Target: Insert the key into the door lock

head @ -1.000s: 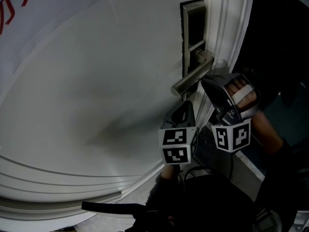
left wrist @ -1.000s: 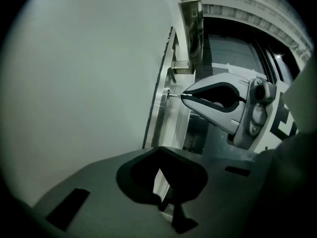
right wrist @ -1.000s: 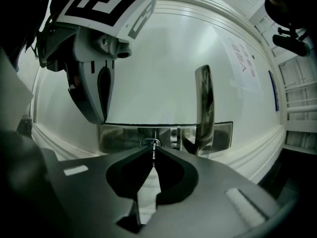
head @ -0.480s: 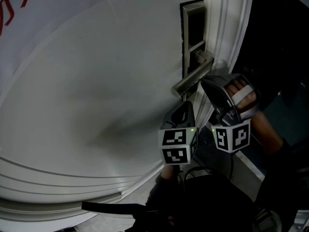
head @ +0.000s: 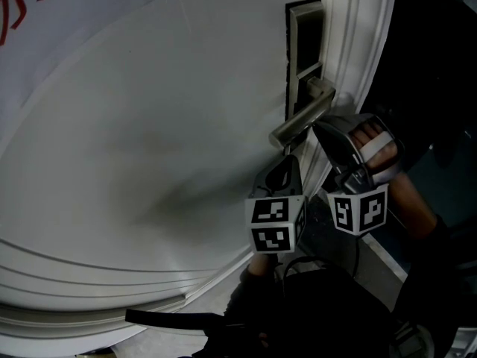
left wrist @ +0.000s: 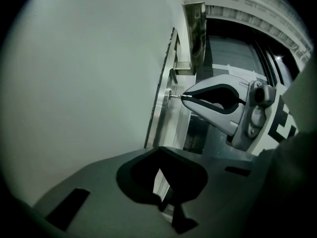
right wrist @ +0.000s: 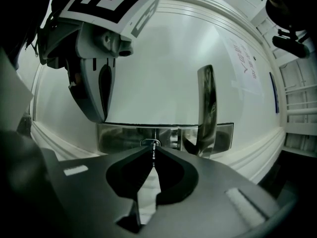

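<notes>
Where the white door [head: 149, 125] fills the left and far side, a dark room shows past its right edge. A metal lock plate [head: 305, 51] sits near that edge, with the lever handle [head: 301, 124] on its lower part. Right gripper [right wrist: 152, 155]: fingers closed on the key [left wrist: 176, 96], key tip at the keyhole in the plate. Left gripper [left wrist: 159, 150]: just left of the right one, fingers together, nothing between them.

Door [head: 134, 140] white, red marks [head: 11, 22] top-left; handle [head: 300, 126], lock plate [right wrist: 124, 137], key [right wrist: 153, 151] silver; marker cubes [head: 274, 224] black-and-white squares.
</notes>
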Demonstrator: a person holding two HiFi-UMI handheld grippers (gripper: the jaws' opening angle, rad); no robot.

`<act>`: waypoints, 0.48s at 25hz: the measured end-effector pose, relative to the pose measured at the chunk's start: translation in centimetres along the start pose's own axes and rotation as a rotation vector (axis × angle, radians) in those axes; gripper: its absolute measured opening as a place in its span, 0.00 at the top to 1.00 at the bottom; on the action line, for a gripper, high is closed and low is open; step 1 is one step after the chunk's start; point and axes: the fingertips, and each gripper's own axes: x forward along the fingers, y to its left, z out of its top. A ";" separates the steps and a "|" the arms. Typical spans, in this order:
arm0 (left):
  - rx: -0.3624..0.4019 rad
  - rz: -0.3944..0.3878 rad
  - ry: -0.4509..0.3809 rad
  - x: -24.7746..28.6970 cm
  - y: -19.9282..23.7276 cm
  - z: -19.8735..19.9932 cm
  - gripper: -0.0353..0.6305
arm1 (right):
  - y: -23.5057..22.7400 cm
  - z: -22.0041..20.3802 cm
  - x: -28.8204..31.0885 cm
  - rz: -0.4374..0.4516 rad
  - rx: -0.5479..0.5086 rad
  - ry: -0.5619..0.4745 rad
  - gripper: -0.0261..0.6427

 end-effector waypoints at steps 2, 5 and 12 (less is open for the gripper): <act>0.001 -0.001 -0.001 0.0 0.0 0.0 0.95 | 0.0 0.0 0.0 -0.002 -0.001 -0.001 0.94; 0.005 -0.005 0.000 0.0 -0.1 0.1 0.95 | 0.0 0.0 0.0 -0.003 0.001 -0.001 0.94; 0.011 -0.005 0.001 0.1 -0.1 0.2 0.95 | 0.0 0.0 0.1 -0.002 0.005 -0.005 0.94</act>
